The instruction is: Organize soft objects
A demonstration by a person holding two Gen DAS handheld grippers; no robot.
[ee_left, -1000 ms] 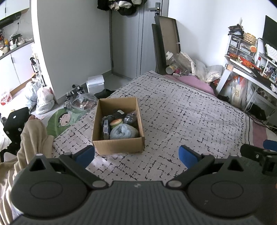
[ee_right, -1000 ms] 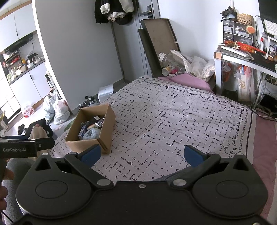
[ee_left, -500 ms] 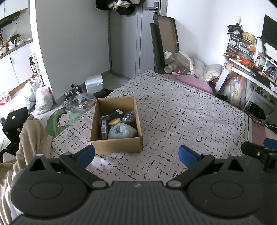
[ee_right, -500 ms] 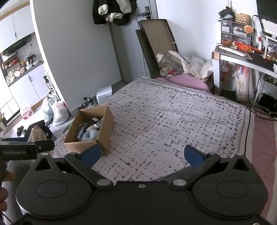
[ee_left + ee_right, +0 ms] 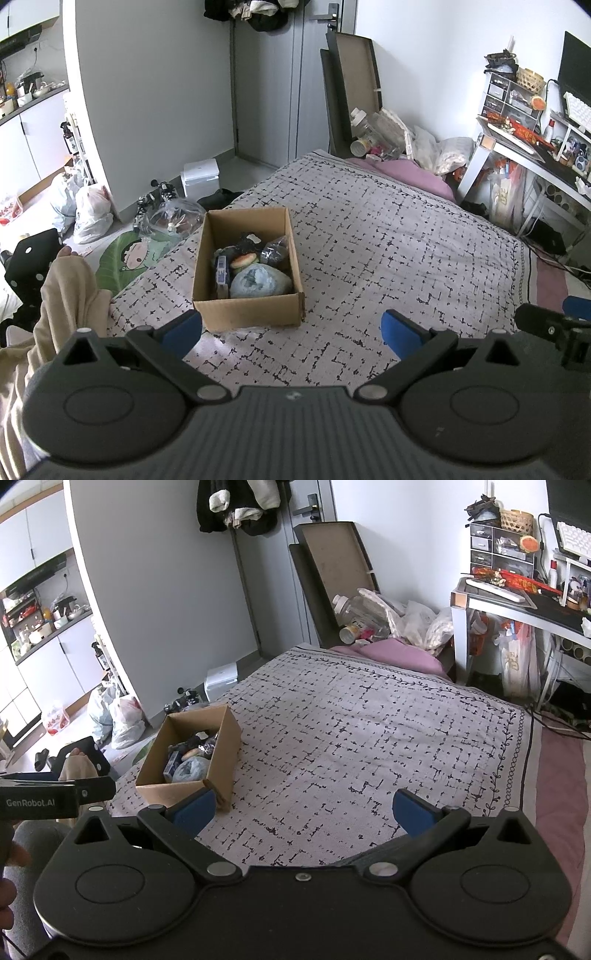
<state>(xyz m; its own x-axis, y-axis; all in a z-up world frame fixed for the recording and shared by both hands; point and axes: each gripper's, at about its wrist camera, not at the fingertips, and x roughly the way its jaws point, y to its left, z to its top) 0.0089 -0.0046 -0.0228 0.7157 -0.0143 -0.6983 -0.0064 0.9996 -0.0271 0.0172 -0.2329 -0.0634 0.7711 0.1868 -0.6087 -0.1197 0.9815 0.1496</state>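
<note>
Daylight is filling a cluttered bedroom where a bed (image 5: 388,258) under a white spread with black dashes is taking up most of both views. Near the bed's left edge, a brown cardboard box (image 5: 247,310) is sitting open-topped, and soft things are lying packed inside it: a pale blue-grey bundle (image 5: 258,282) against the near wall, a small burger-shaped toy (image 5: 243,260) behind it, and dark wrapped items (image 5: 275,251) toward the far side that are too jumbled to identify. The left gripper (image 5: 291,330) is hovering above the spread just in front of the box, its blue-tipped fingers (image 5: 183,330) spreading wide and gripping nothing. The right gripper (image 5: 303,808) is hanging over the bed to the right of the box, its fingers (image 5: 410,812) likewise gaping wide and carrying nothing. Beyond the bed, a pink pillow (image 5: 399,657) is lying beside crumpled plastic bags (image 5: 417,622), and a crowded desk (image 5: 517,602) is standing at the right.
</note>
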